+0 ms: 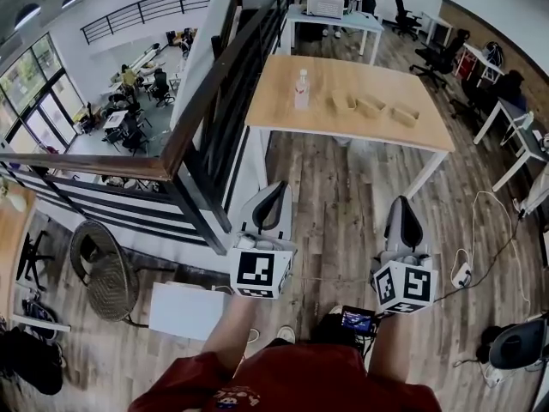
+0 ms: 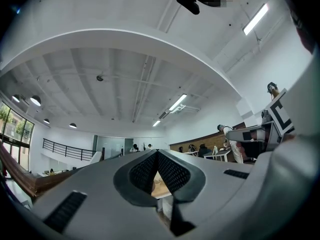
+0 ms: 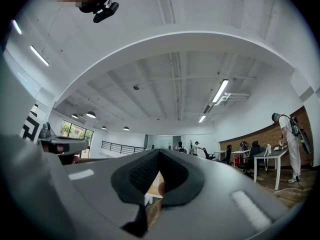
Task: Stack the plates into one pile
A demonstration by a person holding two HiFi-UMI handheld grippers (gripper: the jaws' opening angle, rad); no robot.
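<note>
Three tan wooden plates lie apart in a row on the far half of a wooden table (image 1: pixel 283 118): one (image 1: pixel 343 103), one (image 1: pixel 371 106) and one (image 1: pixel 405 115). Both grippers hang over the plank floor, well short of the table's near edge. My left gripper (image 1: pixel 273 189) is shut with nothing in it, and its jaws meet at the tips in the left gripper view (image 2: pixel 157 151). My right gripper (image 1: pixel 406 202) is shut and empty too, its tips together in the right gripper view (image 3: pixel 159 150). The table shows only as a sliver between each pair of jaws.
A clear bottle (image 1: pixel 301 90) stands on the table left of the plates. A dark railing (image 1: pixel 214 93) runs along the left, over a lower floor. A round wicker chair (image 1: pixel 101 273) and a white box (image 1: pixel 184 310) sit at lower left. Cables (image 1: pixel 480 230) lie at right.
</note>
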